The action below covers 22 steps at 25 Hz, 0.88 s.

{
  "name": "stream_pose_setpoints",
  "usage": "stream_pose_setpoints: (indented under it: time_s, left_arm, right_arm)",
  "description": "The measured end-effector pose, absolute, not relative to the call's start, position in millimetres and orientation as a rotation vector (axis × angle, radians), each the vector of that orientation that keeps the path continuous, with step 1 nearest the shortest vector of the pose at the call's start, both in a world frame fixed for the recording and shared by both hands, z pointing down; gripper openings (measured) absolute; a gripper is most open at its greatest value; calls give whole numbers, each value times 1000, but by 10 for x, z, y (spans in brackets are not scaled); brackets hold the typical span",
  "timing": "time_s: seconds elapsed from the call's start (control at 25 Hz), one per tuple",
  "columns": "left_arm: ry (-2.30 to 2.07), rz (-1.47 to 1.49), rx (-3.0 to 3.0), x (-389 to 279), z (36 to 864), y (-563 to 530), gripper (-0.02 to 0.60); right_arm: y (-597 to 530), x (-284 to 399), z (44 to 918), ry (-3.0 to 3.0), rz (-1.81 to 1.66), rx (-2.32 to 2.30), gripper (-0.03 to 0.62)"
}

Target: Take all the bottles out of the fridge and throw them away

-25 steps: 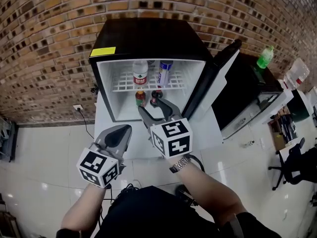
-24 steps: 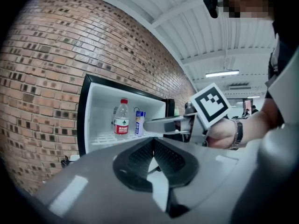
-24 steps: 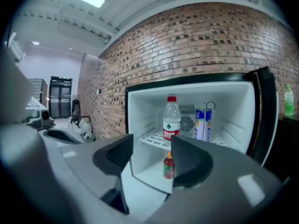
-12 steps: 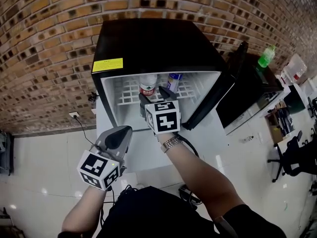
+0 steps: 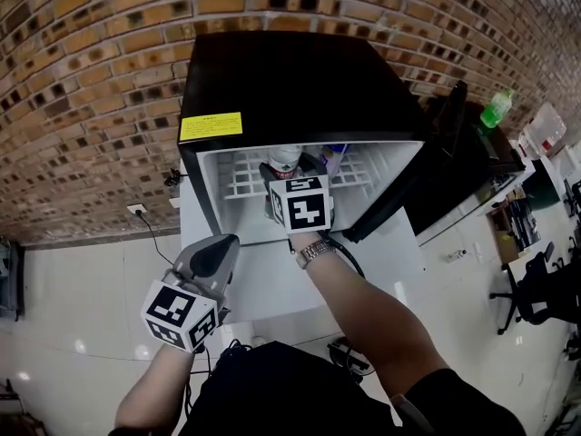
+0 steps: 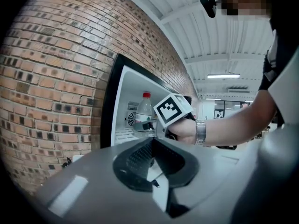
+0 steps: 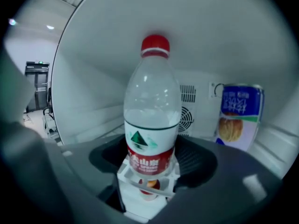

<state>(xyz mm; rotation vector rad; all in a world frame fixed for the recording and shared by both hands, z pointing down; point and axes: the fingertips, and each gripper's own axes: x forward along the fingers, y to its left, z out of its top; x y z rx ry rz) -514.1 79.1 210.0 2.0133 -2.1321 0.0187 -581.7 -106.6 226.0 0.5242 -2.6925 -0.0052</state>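
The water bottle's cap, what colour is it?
Red; the cap shows best in the right gripper view.

A brick wall (image 5: 91, 80) of brown and orange bricks fills the background, with a white wall socket (image 5: 136, 211) low on it, just above the glossy white tiled floor (image 5: 82, 289). At the right a green bottle (image 5: 497, 109) stands upright on a dark-topped counter (image 5: 490, 162). A black office chair (image 5: 536, 298) sits farther right. A blue carton (image 7: 238, 115) printed with a walnut stands upright. A ceiling strip light (image 6: 222, 76) glows.

A clear, red-capped water bottle (image 7: 152, 120) stands upright on the wire shelf (image 5: 241, 176) of the fridge (image 5: 300, 80). A blue-labelled bottle (image 7: 239, 115) stands to its right.
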Motion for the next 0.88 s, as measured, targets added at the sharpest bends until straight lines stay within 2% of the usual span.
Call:
stream_pose_setpoints:
  time_s: [0.44, 0.88]
  left_arm:
    - [-2096, 4, 2025, -5076, 2149, 795, 3]
    - [-2030, 61, 2070, -4487, 2207, 560, 3]
  right_arm:
    - [-816, -5556, 2231, -2726, -3, 479, 293]
    - [-491, -4542, 2101, -2785, 12, 425, 291]
